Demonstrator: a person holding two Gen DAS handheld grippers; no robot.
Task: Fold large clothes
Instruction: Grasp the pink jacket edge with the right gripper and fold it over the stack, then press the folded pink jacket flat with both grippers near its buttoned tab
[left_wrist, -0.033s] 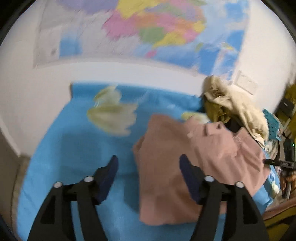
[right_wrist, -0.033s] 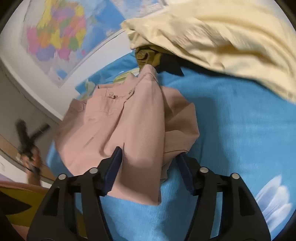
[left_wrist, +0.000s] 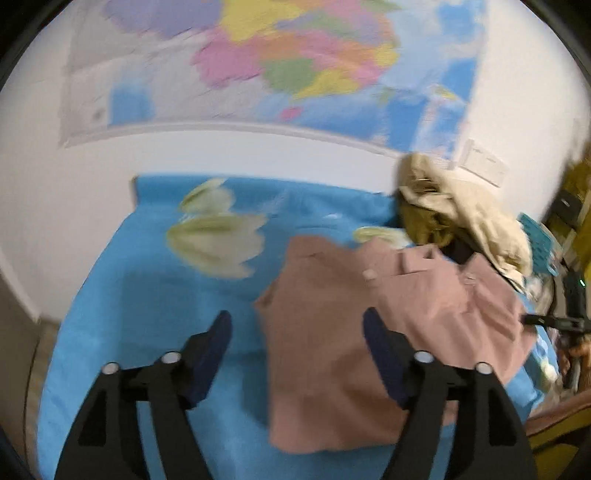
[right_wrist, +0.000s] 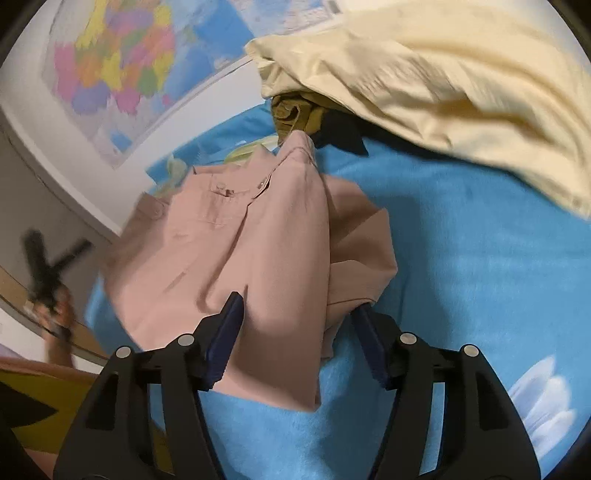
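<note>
Pink shirt (right_wrist: 251, 258), loosely folded on blue bedsheet (right_wrist: 461, 258)

A colourful wall map (left_wrist: 295, 62) hangs on the white wall (left_wrist: 66, 206) behind the blue-covered bed (left_wrist: 147, 295).

My left black two-finger tongs (left_wrist: 297, 334) stand with the jaws apart, dark blue pads (left_wrist: 214, 343) bare — nothing pressed between them. My right black two-finger tongs (right_wrist: 299, 325) also gape, pads (right_wrist: 227, 332) not clamping anything. In the right view my left hand (right_wrist: 55, 314) grips its handle, blurred; in the left view my right hand (left_wrist: 580, 350) shows at the edge.
</note>
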